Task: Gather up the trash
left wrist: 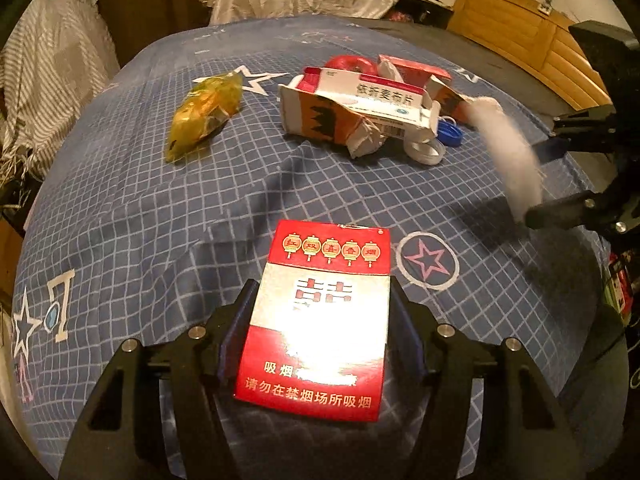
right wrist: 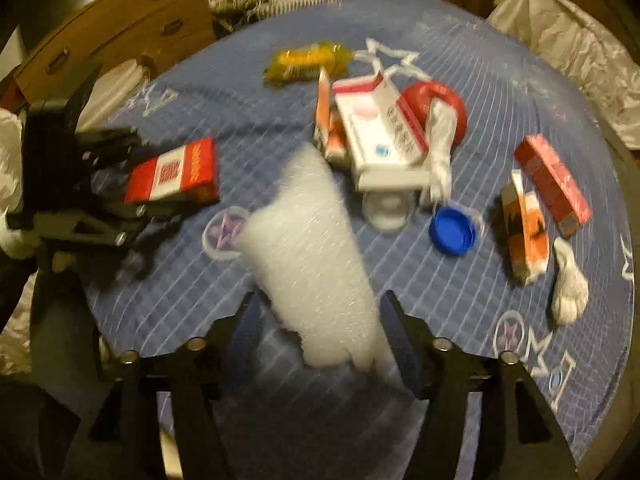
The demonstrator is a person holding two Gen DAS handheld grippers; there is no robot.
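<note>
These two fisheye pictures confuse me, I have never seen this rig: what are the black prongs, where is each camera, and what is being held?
No robot here: a person holds a two-finger claw in each hand, with a camera on each looking along its fingers.

The left wrist view shows the left claw shut on a red cigarette pack. The right wrist view shows the right claw with a blurred white foam sheet between its fingers; whether they press it I cannot tell.

On the blue checked cloth lie a yellow wrapper, a white medicine box, a blue bottle cap, and more cartons.
</note>
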